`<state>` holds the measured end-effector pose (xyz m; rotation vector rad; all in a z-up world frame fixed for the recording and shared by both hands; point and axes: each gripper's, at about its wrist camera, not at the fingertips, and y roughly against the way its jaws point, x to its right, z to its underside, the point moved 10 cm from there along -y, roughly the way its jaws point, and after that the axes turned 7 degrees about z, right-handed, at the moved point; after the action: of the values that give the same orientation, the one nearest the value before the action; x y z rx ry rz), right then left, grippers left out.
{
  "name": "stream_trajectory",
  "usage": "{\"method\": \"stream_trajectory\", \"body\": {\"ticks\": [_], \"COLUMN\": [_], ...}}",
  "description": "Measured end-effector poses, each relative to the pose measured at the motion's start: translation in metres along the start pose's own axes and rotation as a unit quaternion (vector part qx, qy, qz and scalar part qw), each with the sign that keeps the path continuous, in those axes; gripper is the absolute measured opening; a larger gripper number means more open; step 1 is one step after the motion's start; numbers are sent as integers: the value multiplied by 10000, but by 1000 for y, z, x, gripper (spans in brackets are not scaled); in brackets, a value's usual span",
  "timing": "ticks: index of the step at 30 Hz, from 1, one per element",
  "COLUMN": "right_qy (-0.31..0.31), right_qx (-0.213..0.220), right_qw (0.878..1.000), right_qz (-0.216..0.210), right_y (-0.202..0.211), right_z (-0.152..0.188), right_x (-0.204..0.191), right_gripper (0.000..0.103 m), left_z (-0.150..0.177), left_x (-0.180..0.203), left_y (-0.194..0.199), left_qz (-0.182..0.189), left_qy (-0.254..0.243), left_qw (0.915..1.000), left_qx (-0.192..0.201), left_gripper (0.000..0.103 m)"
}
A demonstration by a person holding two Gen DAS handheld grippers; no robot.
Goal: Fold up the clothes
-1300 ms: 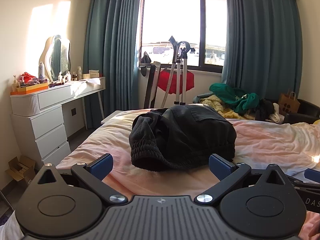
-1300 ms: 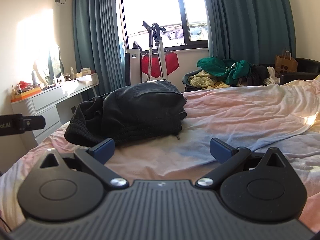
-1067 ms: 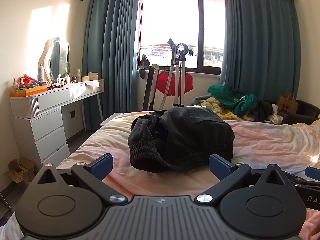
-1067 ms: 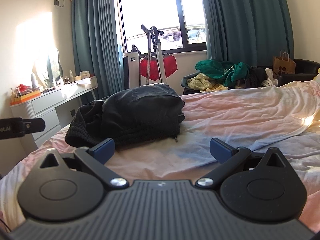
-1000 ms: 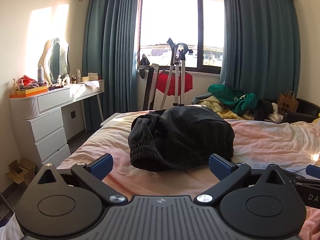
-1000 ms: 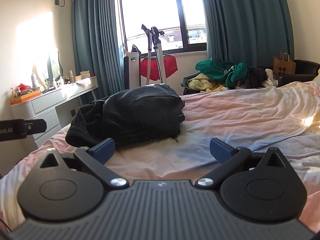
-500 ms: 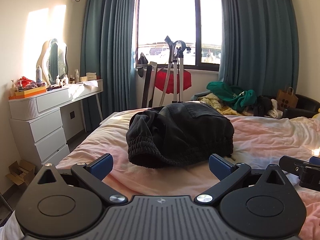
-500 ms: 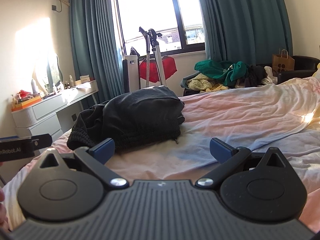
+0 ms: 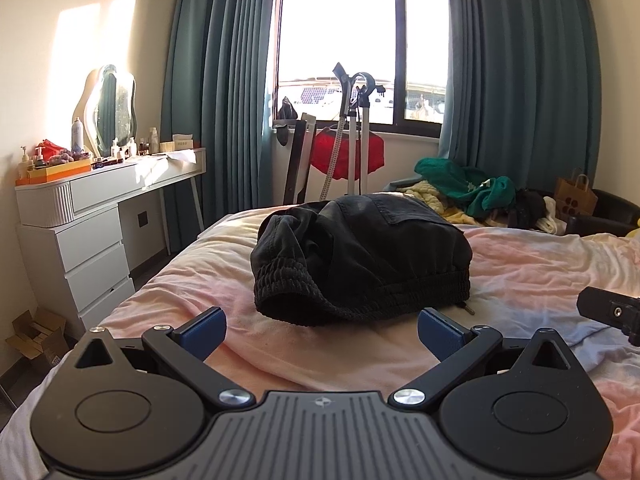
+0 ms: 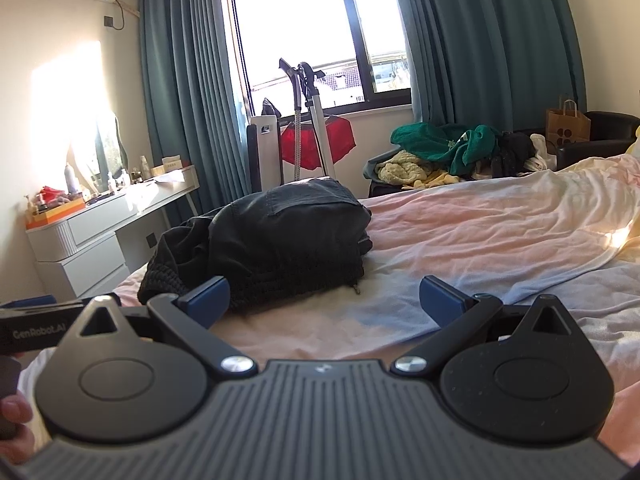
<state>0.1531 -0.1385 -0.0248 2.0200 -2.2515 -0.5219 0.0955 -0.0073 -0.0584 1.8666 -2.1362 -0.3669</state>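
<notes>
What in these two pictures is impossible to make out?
- Black garment: its far side is hidden by its own bulk in both views, so its kind is unclear.
- Bottles on the dresser: too small to read, left view.
- Hand: cut off by the right view's edge.

"GenRobot.AI" stands in pale letters on the black side of the left gripper (image 10: 30, 330), seen from the right wrist view.

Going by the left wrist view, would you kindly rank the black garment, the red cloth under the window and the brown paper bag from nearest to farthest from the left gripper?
1. Black garment, on the bed straight ahead of the left gripper.
2. Red cloth, beyond the bed, below the window; roughly as far as the bag.
3. Brown paper bag, far right; too close to call.
</notes>
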Motion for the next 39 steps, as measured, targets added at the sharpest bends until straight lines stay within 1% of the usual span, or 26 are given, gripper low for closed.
{"method": "stream_trajectory", "body": {"ticks": [6,13,16,20,22,24,26,29,30,32,35,39], "right_qy": [-73,-193,-385,-658,-833,-852,-818,-761,-743,-705,-648,-572], "right_qx": [-17,8,-9,-37,-45,-3,-34,-98,-120,-162,-226,-312], "right_qw": [10000,9998,9992,9977,9962,9960,9962,9966,9968,9970,9972,9975], "right_qz": [-24,-20,63,181,234,279,285,285,285,285,285,285], "right_y": [7,20,21,21,19,18,12,3,0,-6,-15,-28], "right_z": [1,-2,-4,-7,-9,-9,-5,1,4,8,15,24], "right_x": [5,20,25,31,33,32,32,32,32,32,32,32], "right_gripper": [103,103,103,103,103,103,103,103,103,103,103,103], "left_z": [0,-27,-38,-53,-58,-61,-59,-49,-44,-35,-25,-18], "left_x": [-2,27,39,46,45,40,31,10,2,-9,-25,-51], "left_y": [3,33,41,42,39,33,21,-10,-23,-51,-95,-153], "left_qz": [-176,-115,-129,-95,-111,-89,-74,-115,-73,126,78,5], "left_qy": [-67,-347,-454,-493,-469,-407,-321,-58,29,189,389,754], "left_qw": [9998,9993,9988,9987,9988,9991,9995,9997,9996,9988,9974,9953], "left_qx": [-29,84,105,132,103,73,14,-206,-268,-440,-608,-602], "left_gripper": [103,103,103,103,103,103,103,102,102,102,102,102]}}
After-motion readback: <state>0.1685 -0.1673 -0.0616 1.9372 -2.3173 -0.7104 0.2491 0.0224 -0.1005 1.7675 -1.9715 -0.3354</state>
